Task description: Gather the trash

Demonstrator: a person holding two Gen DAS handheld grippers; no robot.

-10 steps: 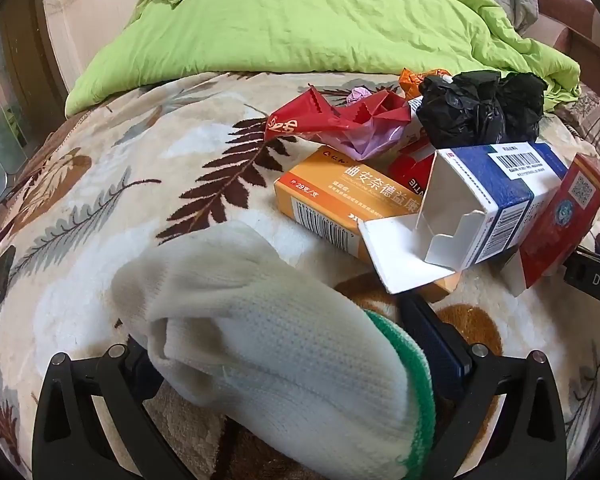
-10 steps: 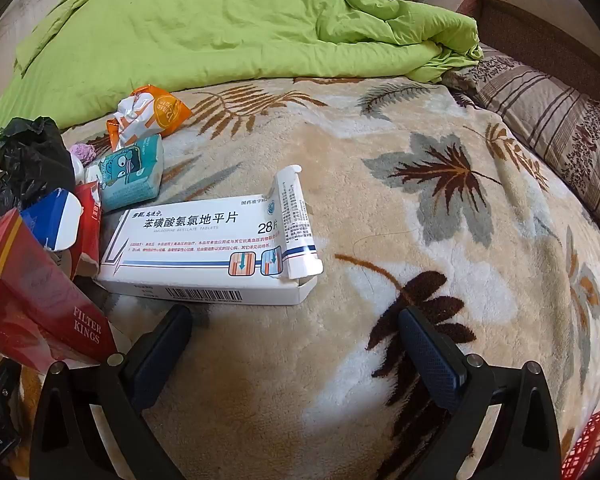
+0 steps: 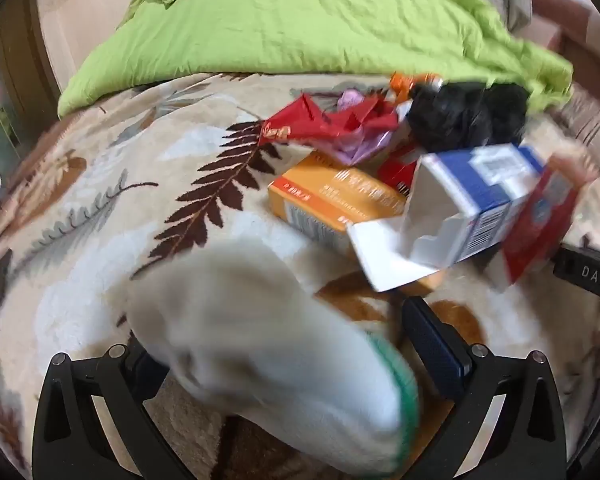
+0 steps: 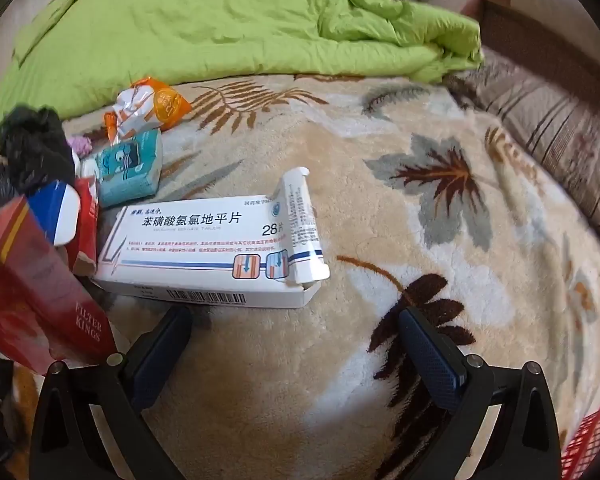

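The left gripper (image 3: 284,356) stands with its black jaws spread wide, and a white knitted sock with a green cuff band (image 3: 260,352) lies between them on the cream plush blanket printed with brown and grey leaves (image 3: 100,216). The sock covers the left finger's tip, and motion blur smears its weave, so contact with the pads cannot be judged. The right gripper (image 4: 296,344) is likewise spread wide with only blanket between its fingers.

Just beyond the right gripper's left finger lies a long white medicine carton with blue lettering and a barcode edge (image 4: 204,252), flat on the blanket, its right end flap torn open. A white ointment tube with a blue stripe (image 4: 300,224) rests across that end, cap pointing away. To the left a red cigarette pack marked FILTER KINGS (image 4: 40,296) is cut off by the frame edge.

In the left view the trash heap sits right of centre: an orange flat box (image 3: 332,204), an opened white-and-blue carton (image 3: 476,204) leaning on it, then a red crumpled wrapper (image 3: 320,124) and a black crumpled plastic bag (image 3: 464,116). All are blurred; their print is unreadable.

Farther in the right view lie a teal tissue pack with a cartoon face (image 4: 128,168) and an orange-and-silver foil wrapper (image 4: 148,108). A lime-green quilt (image 4: 220,24) lies bunched along the far side. A red mesh basket (image 4: 592,440) shows only partly at the near right corner.
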